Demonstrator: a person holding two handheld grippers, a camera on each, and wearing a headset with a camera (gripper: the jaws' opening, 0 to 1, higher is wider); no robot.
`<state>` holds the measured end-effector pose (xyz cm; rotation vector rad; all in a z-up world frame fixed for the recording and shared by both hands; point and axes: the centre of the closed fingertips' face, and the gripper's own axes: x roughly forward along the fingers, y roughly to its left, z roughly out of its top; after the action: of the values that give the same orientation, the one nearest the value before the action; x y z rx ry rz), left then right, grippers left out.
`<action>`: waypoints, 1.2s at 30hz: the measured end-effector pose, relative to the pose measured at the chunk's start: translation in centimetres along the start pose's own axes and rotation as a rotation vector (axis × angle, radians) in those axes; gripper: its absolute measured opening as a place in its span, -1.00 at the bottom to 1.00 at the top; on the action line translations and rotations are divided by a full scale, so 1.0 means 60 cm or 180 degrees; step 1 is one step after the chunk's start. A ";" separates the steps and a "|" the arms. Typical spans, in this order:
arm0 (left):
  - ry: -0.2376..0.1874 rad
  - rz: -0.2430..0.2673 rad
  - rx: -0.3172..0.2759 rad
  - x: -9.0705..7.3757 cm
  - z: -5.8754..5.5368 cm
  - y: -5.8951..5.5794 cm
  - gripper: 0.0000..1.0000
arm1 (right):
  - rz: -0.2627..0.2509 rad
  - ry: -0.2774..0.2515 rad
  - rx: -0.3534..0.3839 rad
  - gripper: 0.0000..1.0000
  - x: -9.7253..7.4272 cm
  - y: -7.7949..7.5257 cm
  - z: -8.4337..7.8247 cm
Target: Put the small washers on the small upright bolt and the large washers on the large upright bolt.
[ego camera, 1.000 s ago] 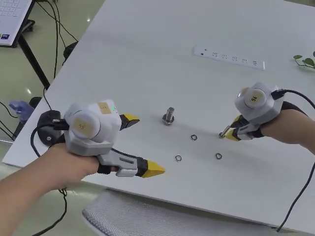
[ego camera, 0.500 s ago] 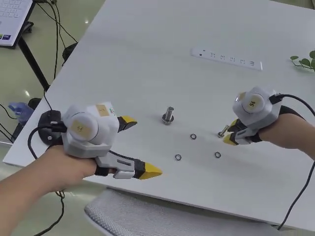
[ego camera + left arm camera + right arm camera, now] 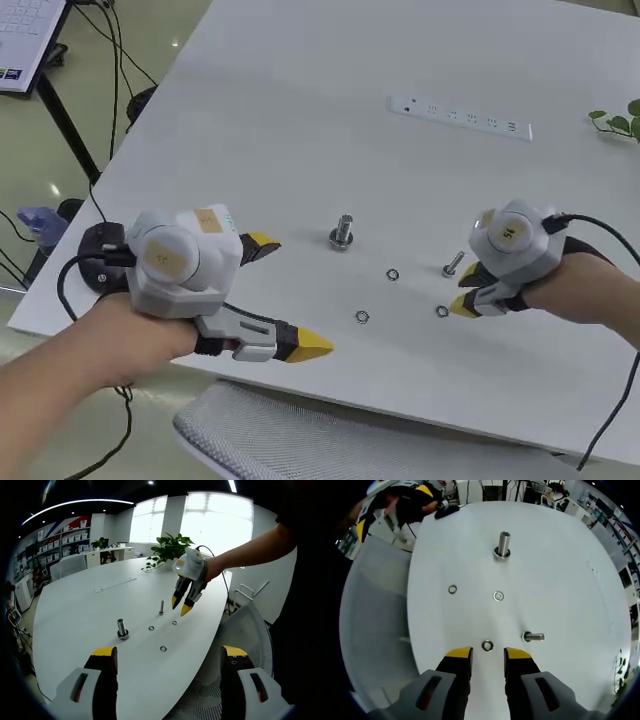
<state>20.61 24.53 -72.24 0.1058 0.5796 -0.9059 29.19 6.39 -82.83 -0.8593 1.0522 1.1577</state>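
1. White, smooth table lies under both grippers.
2. Left gripper, a grey shell with yellow tips, has its jaws spread wide and holds nothing.
3. Right gripper has its jaws slightly apart and empty. Its own view shows the gap plainly, while in the head view the shell covers much of it.
4. Large bolt, steel, stands well ahead of the right gripper's jaws.
5. Small bolt sits just ahead and right of them. The left gripper view shows it upright.
6. One thin ring washer lies just off the right gripper's tips; two more washers lie farther ahead.

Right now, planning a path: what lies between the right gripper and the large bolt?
Right gripper view: a near washer ahead of the right gripper, a second washer midway to the large bolt.
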 end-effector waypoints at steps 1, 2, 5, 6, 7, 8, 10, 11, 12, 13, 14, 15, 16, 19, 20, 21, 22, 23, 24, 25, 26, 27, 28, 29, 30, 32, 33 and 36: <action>-0.0002 0.0003 -0.0003 0.000 0.001 0.000 0.70 | 0.0007 -0.0009 -0.0002 -0.48 0.005 0.000 -0.001; -0.0005 0.0006 -0.0005 0.000 0.001 0.000 0.70 | 0.0007 -0.0010 0.0008 -0.48 0.008 0.000 -0.002; 0.0003 0.0006 -0.0012 0.001 0.000 0.001 0.70 | 0.0041 -0.0019 0.0098 -0.48 0.023 -0.001 -0.009; 0.0010 0.0004 -0.0009 0.001 0.000 0.001 0.70 | 0.0040 -0.0017 0.0104 -0.48 0.026 -0.001 -0.011; 0.0020 0.0004 -0.0004 0.001 -0.001 0.001 0.70 | 0.0042 -0.0014 0.0109 -0.48 0.029 -0.001 -0.013; 0.0035 0.0002 0.0003 0.001 -0.003 0.001 0.69 | 0.0032 -0.0012 0.0117 -0.48 0.034 -0.002 -0.016; 0.0043 0.0000 -0.0007 0.000 -0.004 0.000 0.69 | 0.0025 -0.0005 0.0143 -0.48 0.041 -0.004 -0.022; 0.0046 -0.0001 -0.0012 -0.001 -0.004 0.000 0.69 | 0.0022 -0.0001 0.0149 -0.48 0.044 -0.004 -0.024; 0.0050 -0.0001 -0.0015 -0.001 -0.005 0.000 0.68 | 0.0003 -0.0016 0.0138 -0.49 0.047 -0.005 -0.026; 0.0056 0.0000 -0.0018 -0.002 -0.006 -0.001 0.68 | 0.0000 -0.0021 0.0137 -0.49 0.048 -0.005 -0.026; 0.0064 -0.0001 -0.0022 -0.002 -0.008 -0.001 0.68 | -0.0002 -0.0029 0.0147 -0.49 0.050 -0.004 -0.027; 0.0072 -0.0002 -0.0023 -0.003 -0.010 -0.002 0.68 | -0.0005 -0.0029 0.0148 -0.49 0.052 -0.004 -0.028; 0.0081 0.0012 -0.0012 -0.003 -0.013 -0.001 0.66 | -0.0023 -0.0022 0.0139 -0.49 0.054 -0.005 -0.030; 0.0080 0.0015 -0.0038 -0.004 -0.016 0.000 0.65 | -0.0028 -0.0041 0.0159 -0.49 0.057 -0.005 -0.030; 0.0079 0.0019 -0.0033 -0.004 -0.016 0.000 0.65 | -0.0048 -0.0040 0.0142 -0.49 0.058 -0.005 -0.030; 0.0088 0.0020 -0.0029 -0.005 -0.017 0.000 0.65 | -0.0055 -0.0046 0.0136 -0.49 0.058 -0.006 -0.029; 0.0094 0.0025 -0.0022 -0.005 -0.017 0.000 0.65 | -0.0054 -0.0045 0.0140 -0.49 0.058 -0.006 -0.029; 0.0090 0.0026 -0.0024 -0.005 -0.017 0.000 0.65 | -0.0051 -0.0039 0.0137 -0.50 0.059 -0.005 -0.029; 0.0089 0.0024 -0.0036 -0.006 -0.016 0.000 0.65 | -0.0062 -0.0033 0.0128 -0.50 0.059 -0.006 -0.029; 0.0089 0.0024 -0.0037 -0.006 -0.016 0.000 0.65 | -0.0079 -0.0033 0.0115 -0.50 0.059 -0.007 -0.029; 0.0094 0.0024 -0.0033 -0.006 -0.016 0.000 0.65 | -0.0089 -0.0045 0.0113 -0.50 0.059 -0.007 -0.028; 0.0099 0.0023 -0.0031 -0.006 -0.016 -0.001 0.65 | -0.0099 -0.0050 0.0119 -0.50 0.059 -0.008 -0.028; 0.0099 0.0024 -0.0030 -0.007 -0.016 -0.001 0.65 | -0.0108 -0.0045 0.0113 -0.50 0.060 -0.008 -0.028; 0.0097 0.0024 -0.0033 -0.007 -0.016 -0.001 0.65 | -0.0110 -0.0052 0.0114 -0.50 0.060 -0.008 -0.027; 0.0099 0.0022 -0.0038 -0.007 -0.016 -0.002 0.65 | -0.0127 -0.0050 0.0114 -0.50 0.060 -0.009 -0.027; 0.0102 0.0025 -0.0037 -0.007 -0.017 -0.003 0.65 | -0.0117 -0.0046 0.0116 -0.52 0.060 -0.008 -0.027; 0.0104 0.0025 -0.0042 -0.008 -0.018 -0.004 0.65 | -0.0104 -0.0040 0.0130 -0.54 0.060 -0.006 -0.028; 0.0115 0.0025 -0.0048 -0.007 -0.021 -0.005 0.64 | -0.0089 -0.0020 0.0125 -0.58 0.060 -0.004 -0.028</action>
<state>19.62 25.06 -73.03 0.1109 0.6193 -0.8933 29.33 5.84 -86.76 -0.8366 1.0513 1.1122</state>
